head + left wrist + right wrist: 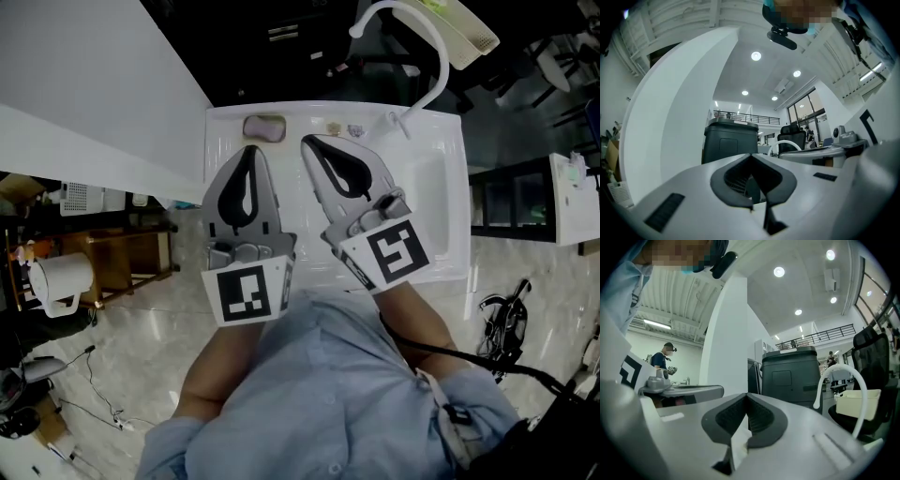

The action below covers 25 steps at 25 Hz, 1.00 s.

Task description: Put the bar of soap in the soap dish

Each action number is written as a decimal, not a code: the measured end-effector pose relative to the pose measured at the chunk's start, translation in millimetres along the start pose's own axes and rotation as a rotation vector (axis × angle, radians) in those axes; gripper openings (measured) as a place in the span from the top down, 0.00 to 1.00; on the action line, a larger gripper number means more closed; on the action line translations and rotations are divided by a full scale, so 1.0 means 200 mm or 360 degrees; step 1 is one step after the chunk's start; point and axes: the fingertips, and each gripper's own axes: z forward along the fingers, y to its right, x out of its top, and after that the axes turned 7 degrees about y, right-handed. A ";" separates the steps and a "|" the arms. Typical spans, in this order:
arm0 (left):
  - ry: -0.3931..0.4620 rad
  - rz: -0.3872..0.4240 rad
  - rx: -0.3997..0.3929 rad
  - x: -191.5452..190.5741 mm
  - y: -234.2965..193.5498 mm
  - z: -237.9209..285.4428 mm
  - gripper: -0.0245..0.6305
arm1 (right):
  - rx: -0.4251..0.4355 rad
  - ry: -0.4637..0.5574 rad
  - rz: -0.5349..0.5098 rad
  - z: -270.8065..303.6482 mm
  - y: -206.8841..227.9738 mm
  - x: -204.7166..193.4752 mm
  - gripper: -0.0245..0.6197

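A pinkish bar of soap (264, 127) lies in a small grey soap dish (247, 130) on the back ledge of the white sink (441, 234). Both grippers hover side by side above the sink, level and pointing at that ledge. My left gripper (249, 150) is shut and holds nothing; its tip is just short of the dish. My right gripper (307, 142) is also shut and holds nothing, a little to the right of the dish. In each gripper view the jaws meet at the tip, left gripper (751, 154) and right gripper (746, 394); soap and dish are out of sight there.
A white curved faucet (427, 47) rises at the sink's back right, with a white basket (464, 23) behind it. Small items (342, 128) sit on the ledge. A white pillar (84, 94) stands to the left. A dark bin (792, 376) stands ahead.
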 end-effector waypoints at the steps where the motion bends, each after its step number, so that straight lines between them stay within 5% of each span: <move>1: 0.0003 0.0014 -0.0007 0.01 -0.02 0.00 0.95 | -0.0010 -0.0001 -0.0003 0.01 -0.01 -0.01 0.96; 25: -0.0055 -0.0025 -0.0069 -0.07 -0.10 -0.01 0.95 | -0.0023 -0.0031 -0.0073 0.10 -0.07 -0.06 0.96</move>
